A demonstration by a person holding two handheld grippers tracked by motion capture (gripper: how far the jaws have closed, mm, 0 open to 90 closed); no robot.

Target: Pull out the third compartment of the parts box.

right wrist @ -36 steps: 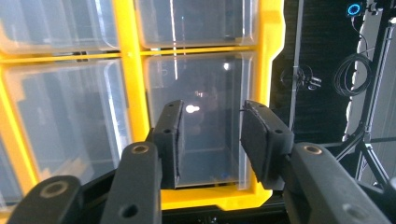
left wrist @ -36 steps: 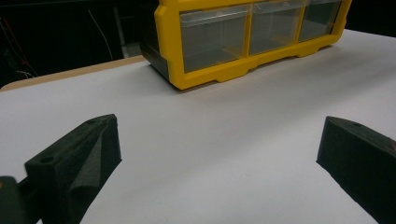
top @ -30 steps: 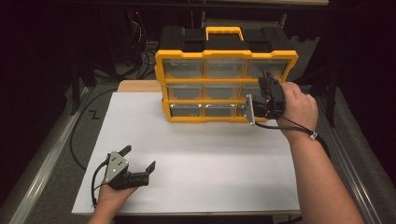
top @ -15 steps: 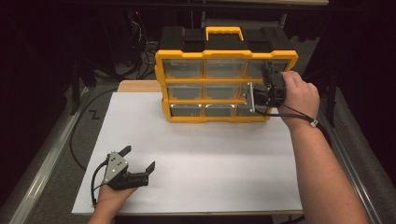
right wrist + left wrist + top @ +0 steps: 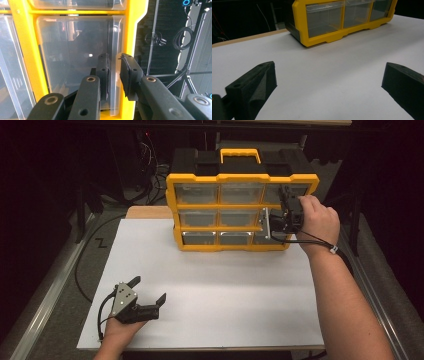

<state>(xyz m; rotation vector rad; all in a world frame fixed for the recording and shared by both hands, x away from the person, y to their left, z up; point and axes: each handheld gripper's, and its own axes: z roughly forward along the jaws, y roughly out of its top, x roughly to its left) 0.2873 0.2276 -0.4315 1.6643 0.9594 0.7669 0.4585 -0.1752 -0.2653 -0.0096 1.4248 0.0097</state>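
One organizer (image 5: 225,210), nine drawers, two tongs (image 5: 145,296), (image 5: 114,75)

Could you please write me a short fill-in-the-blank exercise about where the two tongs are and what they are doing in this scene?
1. The drawer organizer has a frame coloured ____.
2. The right tongs have closed on the clear lip of a ____.
3. The left tongs rest on the white table with their jaws ____.

Missing words: yellow; drawer; open
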